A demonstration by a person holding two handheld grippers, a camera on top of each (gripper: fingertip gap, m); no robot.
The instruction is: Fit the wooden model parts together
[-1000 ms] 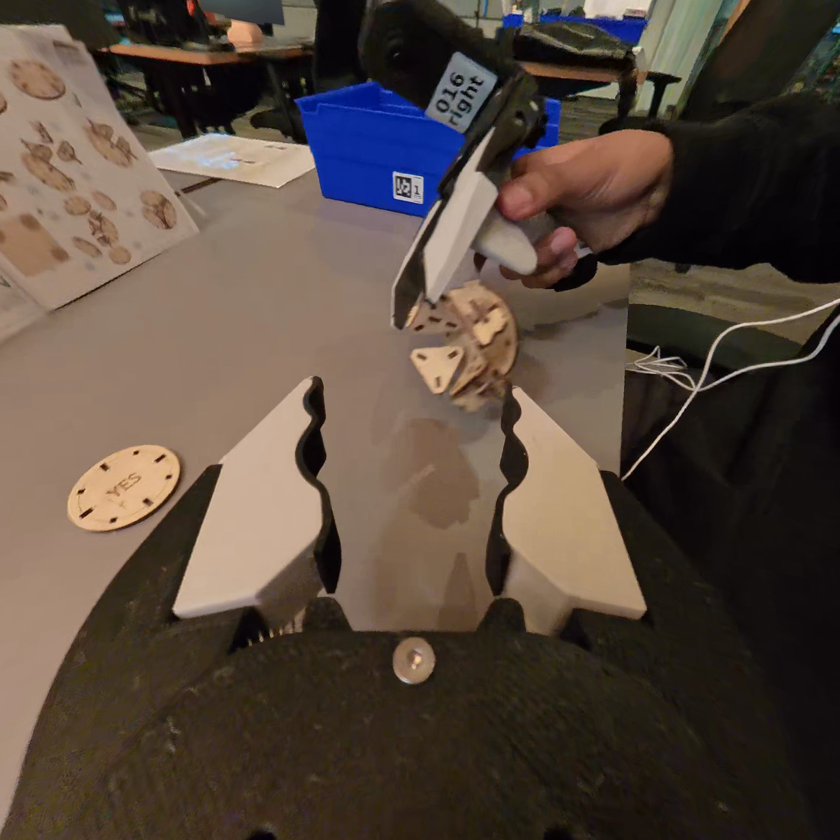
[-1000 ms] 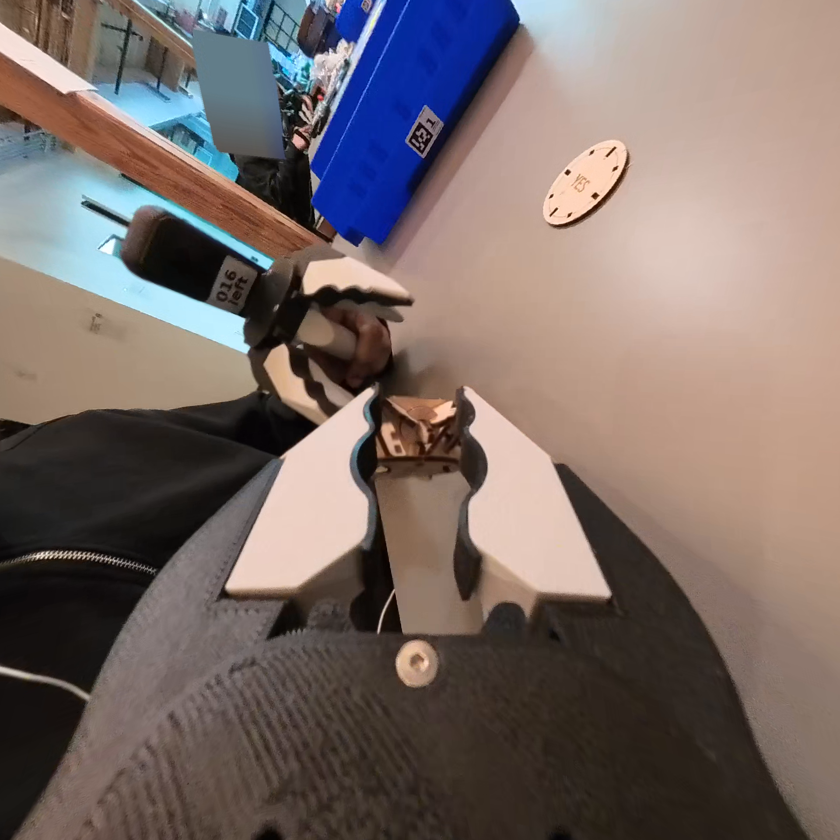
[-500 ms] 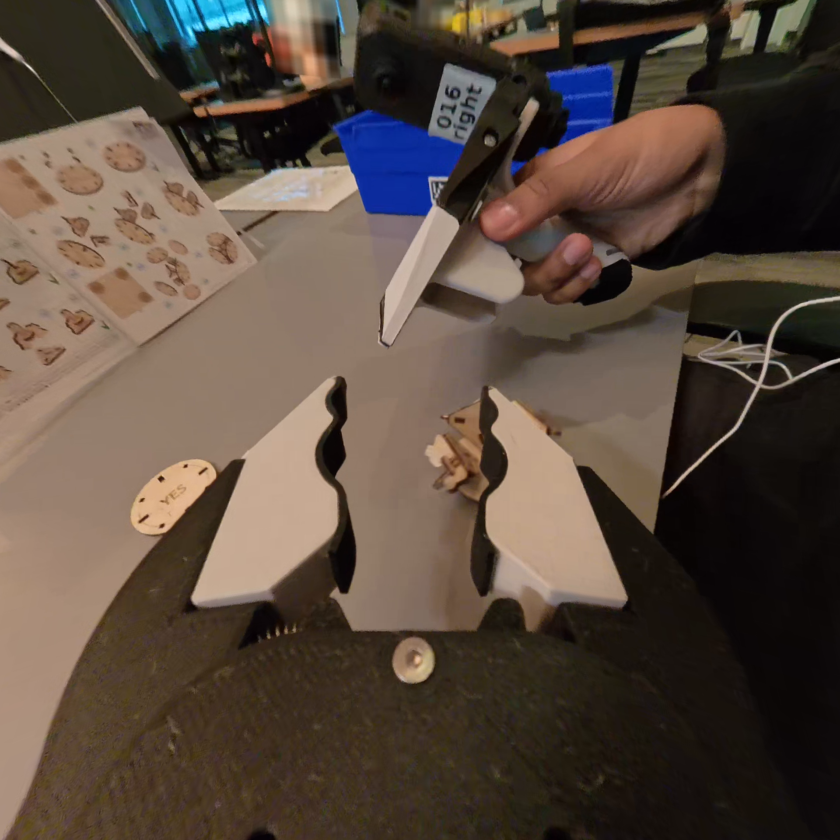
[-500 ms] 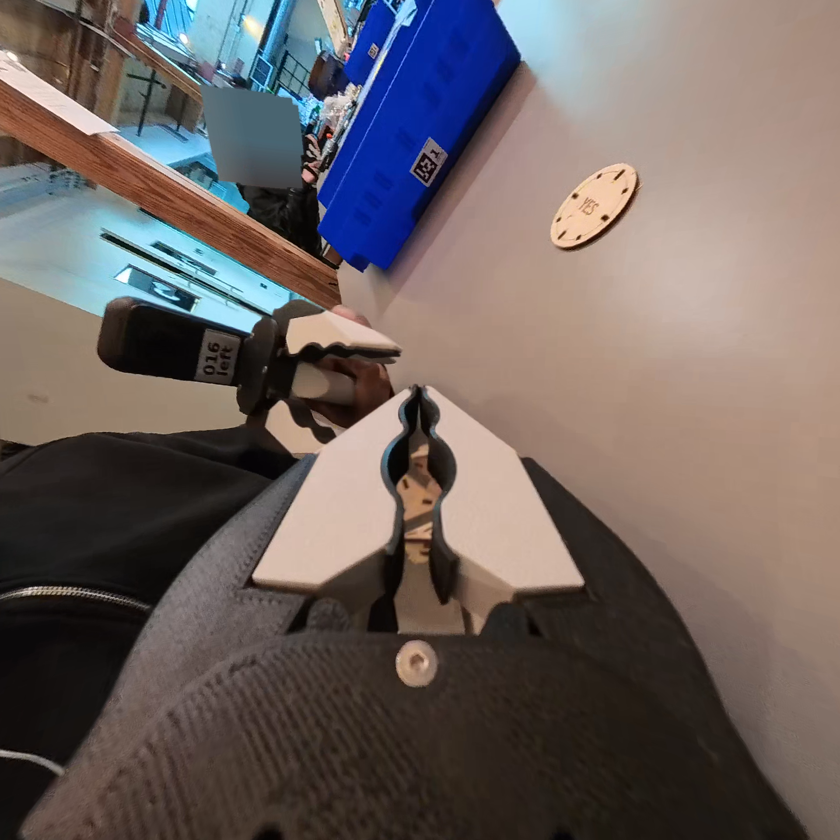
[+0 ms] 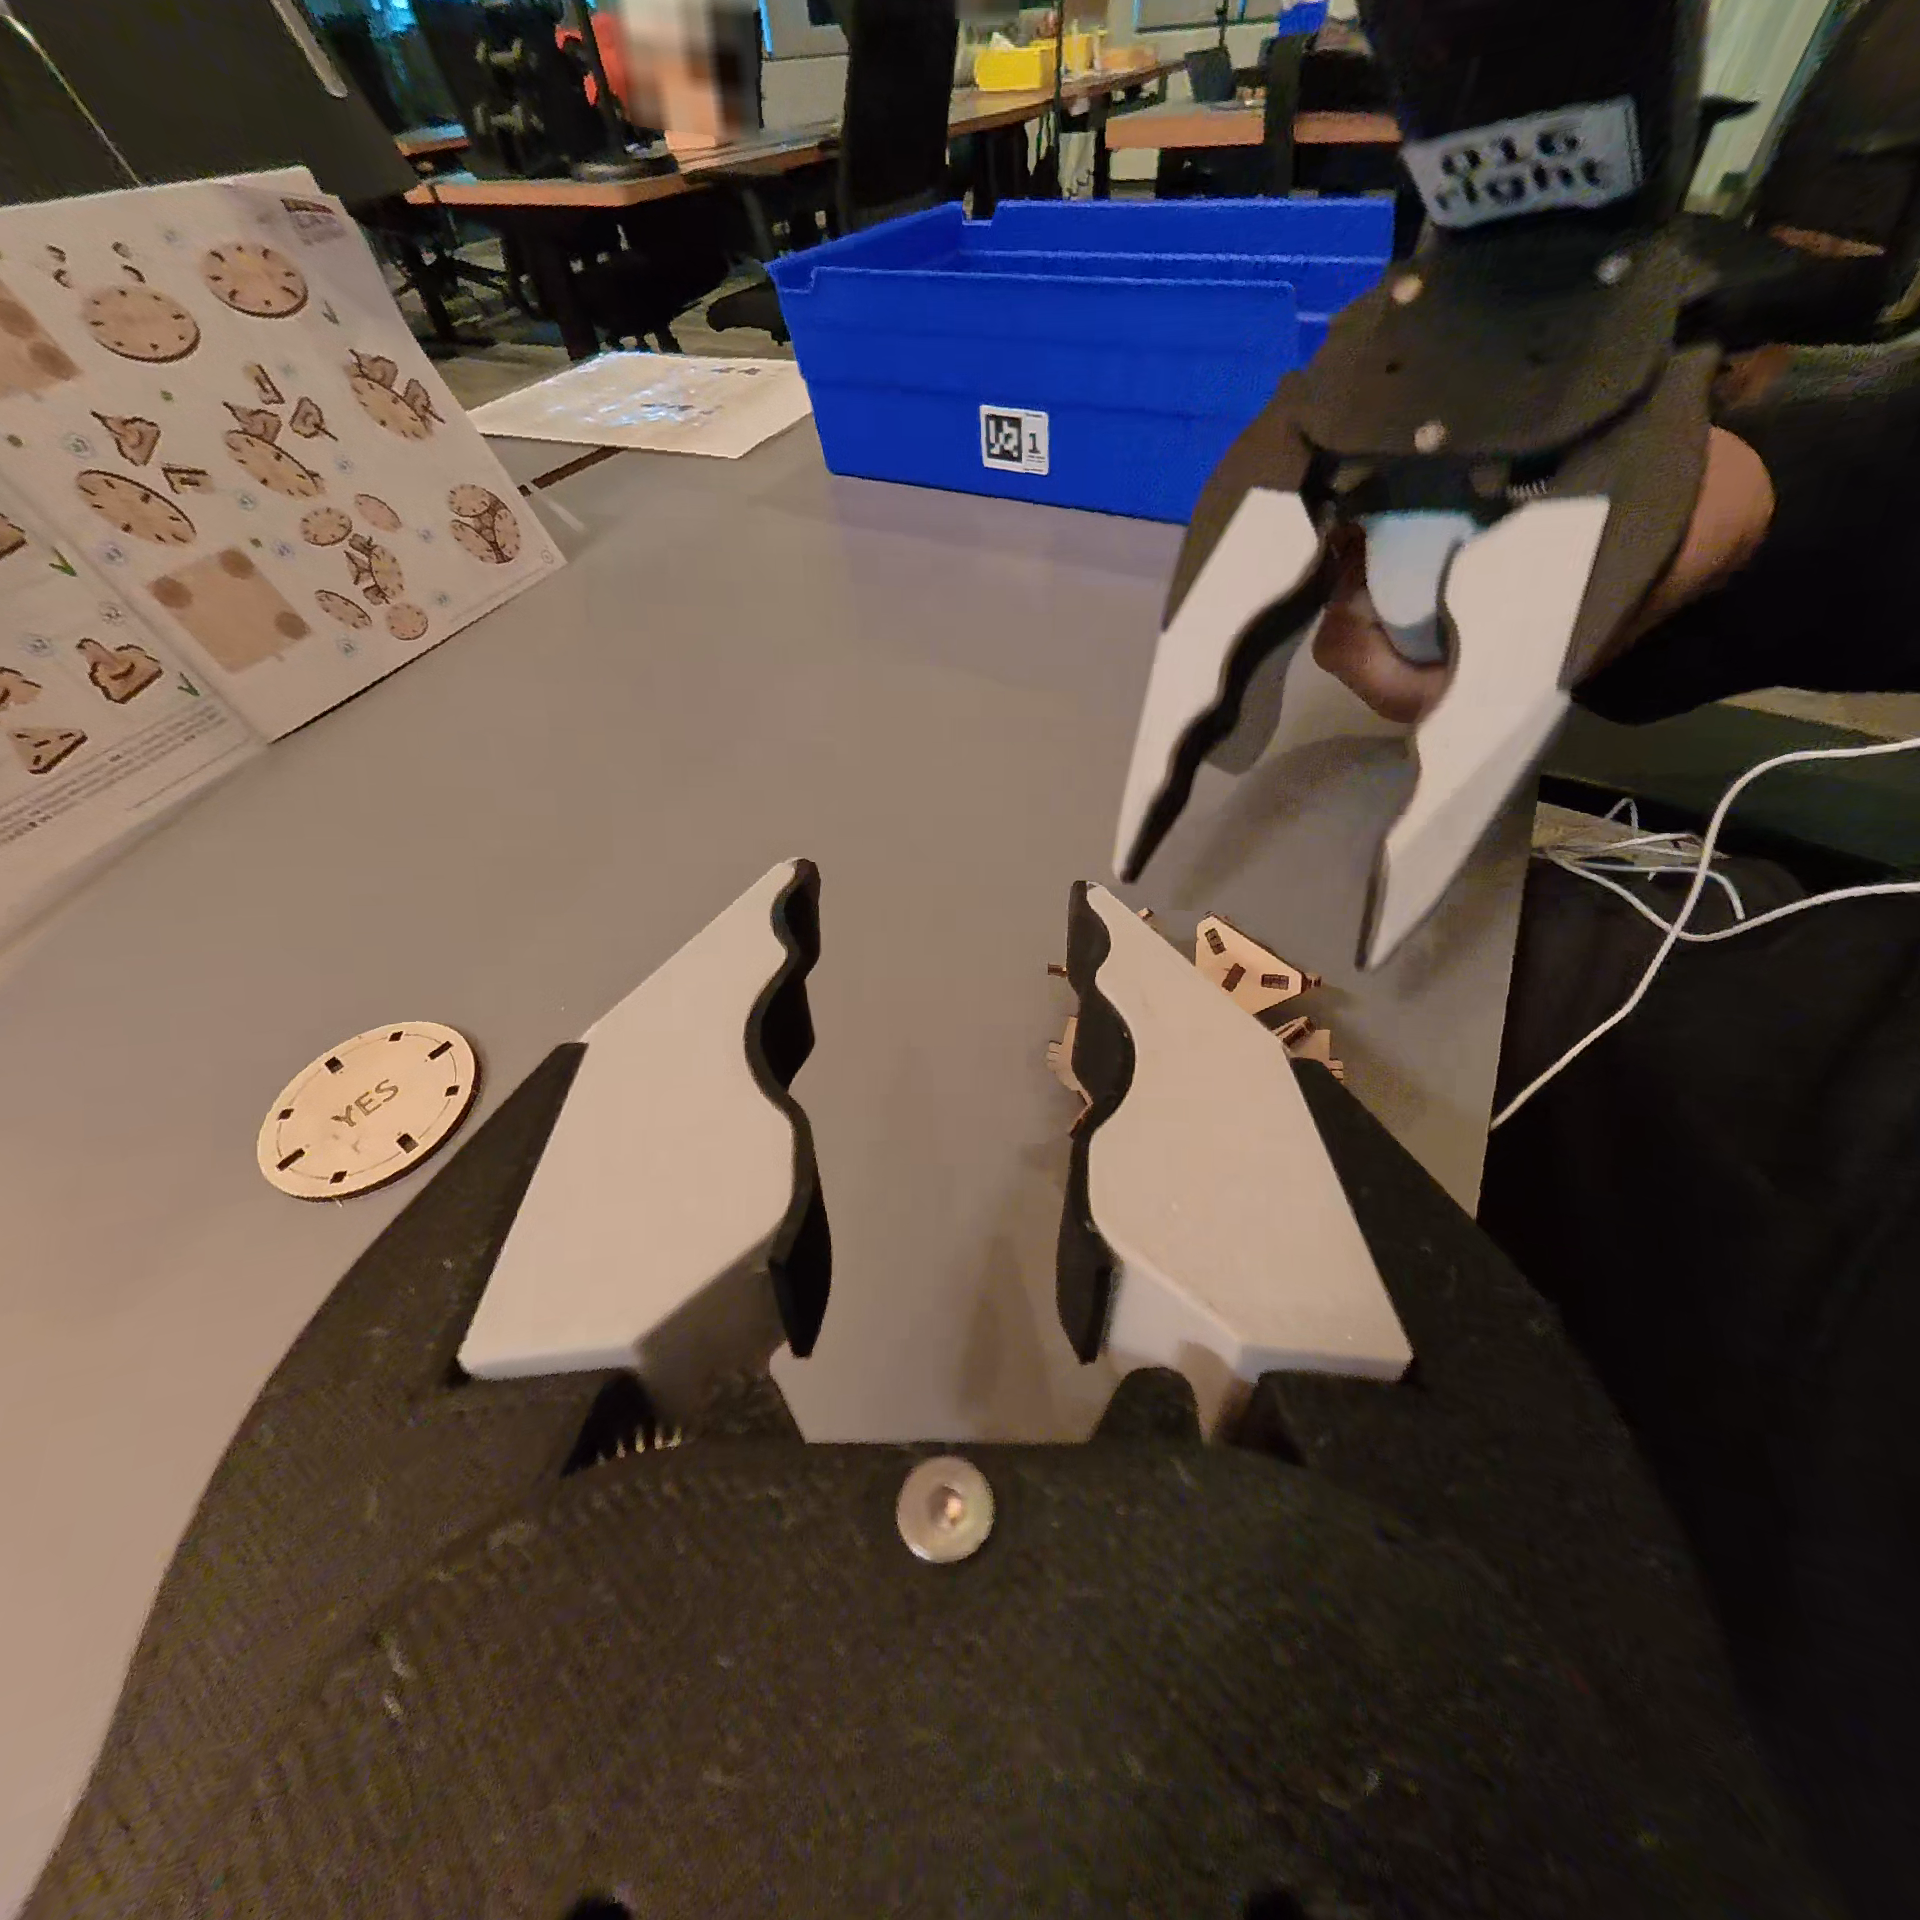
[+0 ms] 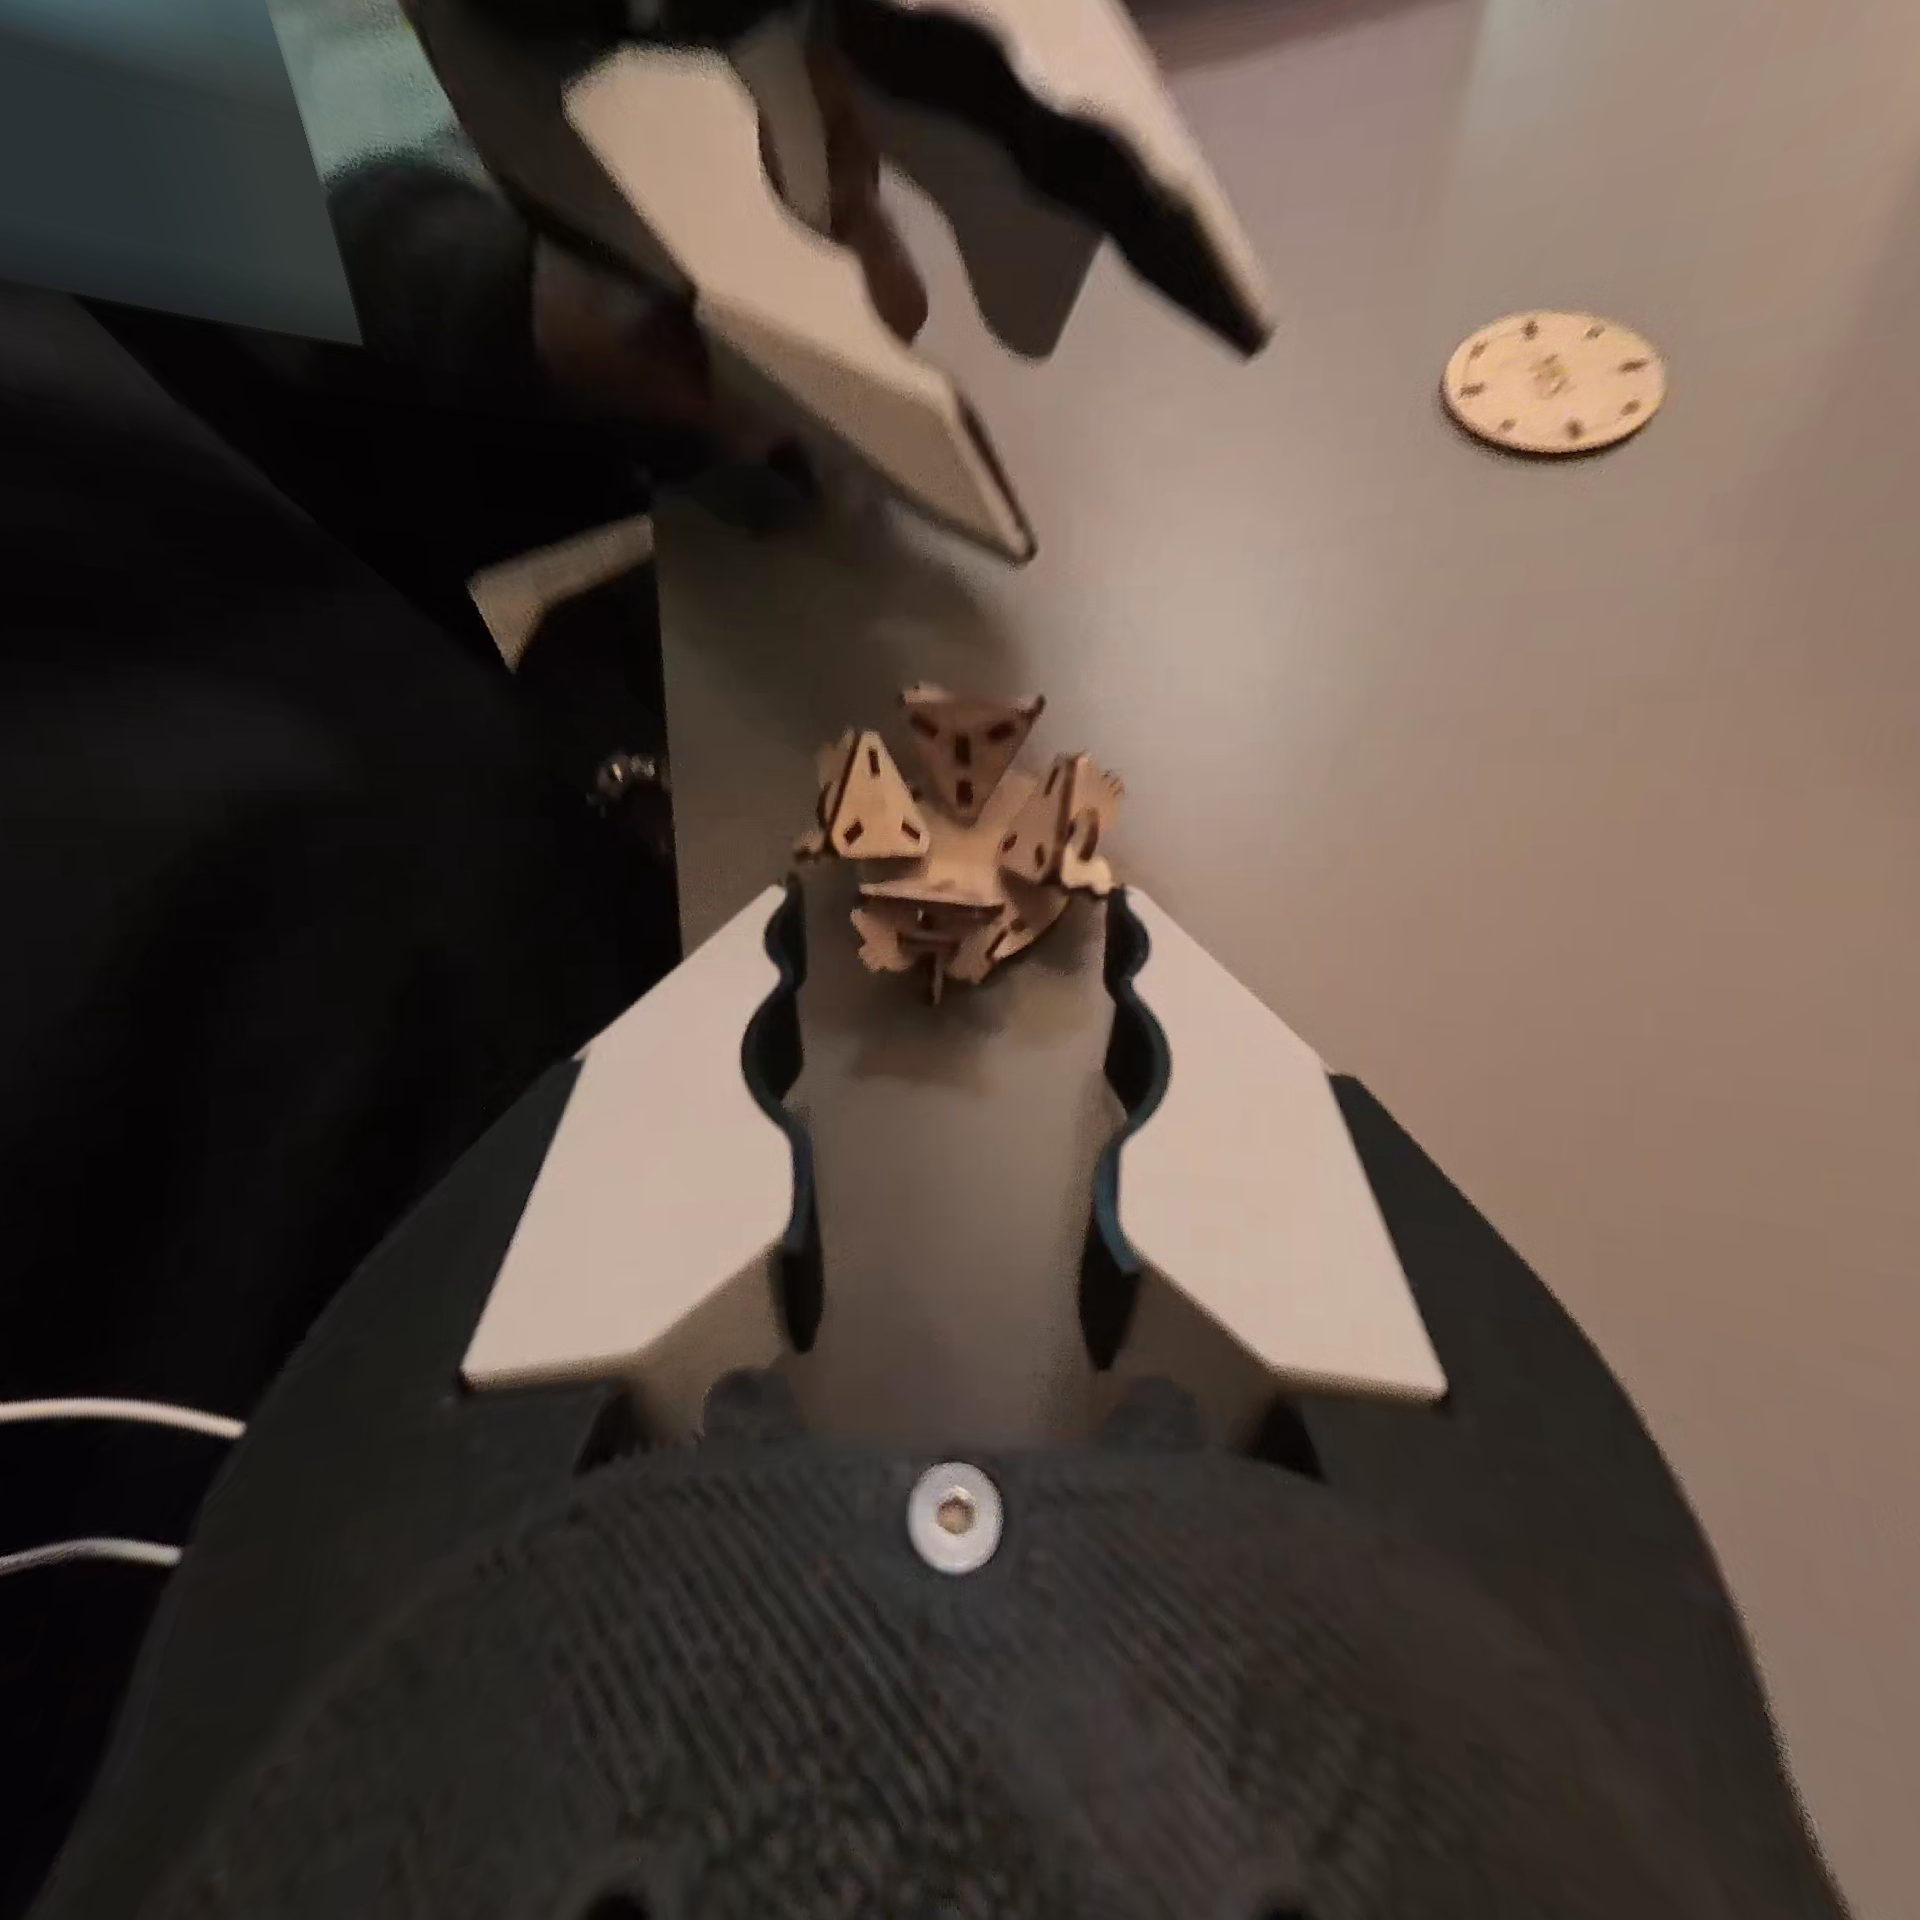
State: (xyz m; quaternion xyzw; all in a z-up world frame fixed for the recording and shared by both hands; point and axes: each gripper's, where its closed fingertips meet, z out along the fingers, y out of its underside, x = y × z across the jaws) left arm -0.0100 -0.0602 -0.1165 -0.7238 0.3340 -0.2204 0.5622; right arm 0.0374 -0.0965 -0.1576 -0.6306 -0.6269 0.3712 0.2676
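A small wooden assembly of triangular plates (image 6: 956, 831) lies on the grey table (image 6: 1351, 727), just ahead of my right gripper's (image 6: 956, 899) fingertips. The right jaws are open and neither pad touches the assembly. In the left wrist view the assembly (image 5: 1252, 971) shows partly behind my left gripper's right finger (image 5: 1195, 1122), with the right gripper (image 5: 1252, 909) hovering above it. My left gripper (image 5: 940, 883) is open and empty over bare table. It also shows at the top of the right wrist view (image 6: 1132, 442).
A round wooden disc (image 5: 366, 1110) lies on the table to the left; it also shows in the right wrist view (image 6: 1553, 382). A blue bin (image 5: 1060, 343) stands at the back. Instruction sheets (image 5: 208, 468) lie at the left. The table edge (image 5: 1501, 1039) and white cables (image 5: 1662, 935) are at the right. The round wooden disc (image 5: 366, 1110) is about 15 cm from my left fingertips and 20 cm from my right. The right camera catches it too, in the right wrist view (image 6: 1554, 377).
The wooden assembly left my right gripper's grasp and landed on the table. The right pads came together on air, then opened and swung down over it. My left jaws narrowed.
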